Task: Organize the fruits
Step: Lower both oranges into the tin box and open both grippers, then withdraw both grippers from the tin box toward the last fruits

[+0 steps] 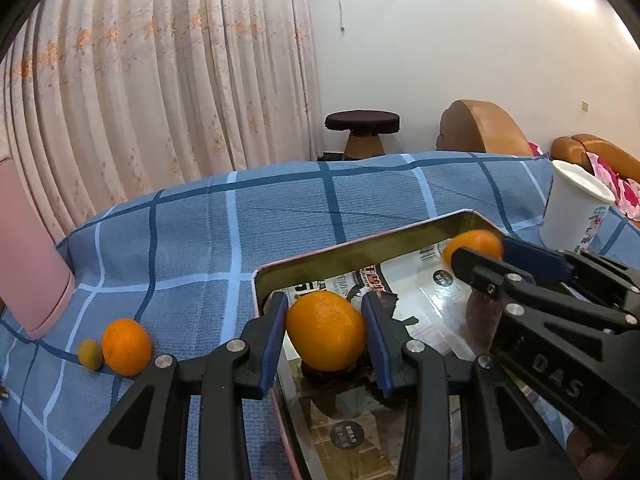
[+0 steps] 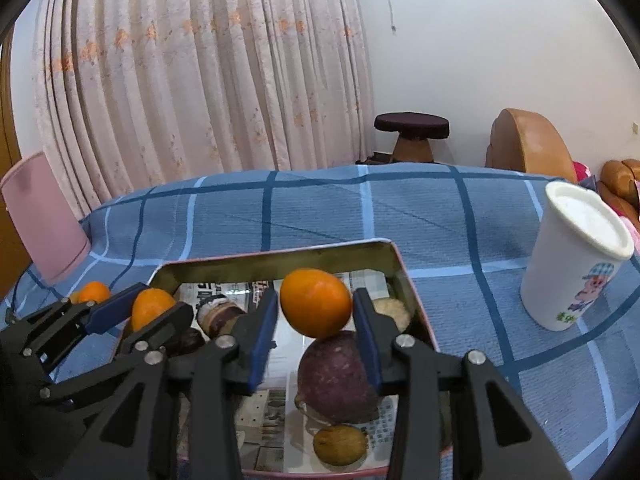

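My left gripper (image 1: 325, 330) is shut on an orange (image 1: 326, 330) and holds it over the left end of a metal tray (image 1: 360, 246) lined with newspaper. My right gripper (image 2: 316, 314) is shut on another orange (image 2: 315, 303) above the same tray (image 2: 276, 258); it shows in the left wrist view (image 1: 476, 250) too. In the tray lie a purple fruit (image 2: 338, 378), a small brown fruit (image 2: 340, 444), a pale round fruit (image 2: 394, 310) and a brown-and-white piece (image 2: 218, 314). An orange (image 1: 126, 346) and a small green fruit (image 1: 90, 355) lie on the cloth left of the tray.
The table has a blue checked cloth (image 1: 280, 220). A white cup (image 2: 576, 260) stands right of the tray. A pink object (image 2: 44, 216) stands at the table's far left. Curtains, a stool and a sofa are behind.
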Available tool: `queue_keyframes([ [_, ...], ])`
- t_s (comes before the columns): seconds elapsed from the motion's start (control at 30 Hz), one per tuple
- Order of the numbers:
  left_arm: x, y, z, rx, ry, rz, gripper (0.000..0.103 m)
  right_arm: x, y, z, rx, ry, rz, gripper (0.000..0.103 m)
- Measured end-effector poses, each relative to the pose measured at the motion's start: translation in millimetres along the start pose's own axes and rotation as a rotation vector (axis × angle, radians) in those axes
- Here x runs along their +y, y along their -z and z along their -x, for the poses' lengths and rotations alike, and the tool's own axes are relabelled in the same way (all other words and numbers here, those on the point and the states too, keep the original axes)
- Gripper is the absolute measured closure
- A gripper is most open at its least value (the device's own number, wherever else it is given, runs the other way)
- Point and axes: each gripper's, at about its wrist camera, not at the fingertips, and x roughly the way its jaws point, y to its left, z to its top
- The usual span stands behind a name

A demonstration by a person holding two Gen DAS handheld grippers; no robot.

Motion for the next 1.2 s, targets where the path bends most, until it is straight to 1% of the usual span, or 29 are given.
queue_keyframes([
  [0.03, 0.4, 0.3, 1.1, -0.004, -0.003, 0.003, 0.059, -1.3, -0.2, 1.7, -0.008, -0.006, -0.014, 0.033],
  [0.07, 0.5, 0.4, 2.8, -0.011, -0.003, 0.005, 0.047, -2.9, -0.4, 5.9, -0.030, -0.011, -0.031, 0.024],
  [0.1, 0.2, 0.8, 4.4, -0.017, -0.007, 0.006, 0.029, -3.3, -0.9, 8.9, -0.045, -0.011, -0.037, 0.022],
  [0.13, -0.2, 1.2, 6.7, -0.027, -0.018, 0.007, 0.022, -3.7, -1.6, 13.0, -0.068, -0.012, -0.040, 0.019],
  [0.17, -0.2, 1.7, 10.3, -0.046, -0.030, 0.008, 0.018, -3.6, -2.8, 16.6, -0.087, -0.011, -0.039, 0.014],
  [0.23, 0.6, 2.1, 16.5, -0.081, -0.041, 0.003, 0.018, -2.7, -4.1, 22.2, -0.121, 0.007, -0.037, 0.006],
  [0.27, 0.7, 2.2, 18.4, -0.092, -0.053, -0.001, 0.017, -2.3, -3.6, 24.3, -0.136, 0.018, -0.038, 0.005],
  [0.43, 9.0, 1.4, 14.6, -0.072, -0.070, 0.033, 0.017, -1.0, -4.4, 25.3, -0.155, 0.029, -0.046, 0.005],
  [0.57, 16.4, 0.2, 18.7, -0.090, -0.084, 0.062, 0.017, 1.1, -3.3, 24.8, -0.167, 0.040, -0.050, 0.005],
  [0.67, 20.7, -0.3, 18.4, -0.087, -0.087, 0.079, 0.017, 0.9, -2.0, 30.2, -0.202, 0.054, -0.056, 0.004],
  [0.73, 23.2, 0.4, 17.6, -0.082, -0.095, 0.087, 0.017, 1.0, -0.7, 35.1, -0.237, 0.072, -0.059, 0.001],
  [0.8, 24.8, 0.6, 15.9, -0.079, -0.103, 0.088, 0.017, 2.2, 1.1, 41.9, -0.290, 0.112, -0.052, 0.000],
  [0.87, 25.2, 1.2, 15.6, -0.081, -0.120, 0.086, 0.017, 3.2, 2.6, 45.1, -0.317, 0.144, -0.051, 0.000],
  [1.0, 26.8, 2.6, 14.7, -0.085, -0.154, 0.086, 0.017, 2.4, 2.3, 46.6, -0.321, 0.162, -0.060, 0.000],
  [1.1, 27.4, 3.4, 13.5, -0.081, -0.154, 0.085, 0.017, 1.2, 4.4, 50.6, -0.341, 0.178, -0.073, 0.000],
  [1.2, 24.4, 4.2, 12.2, -0.072, -0.154, 0.066, 0.017, -0.2, 3.9, 49.9, -0.327, 0.189, -0.080, 0.000],
])
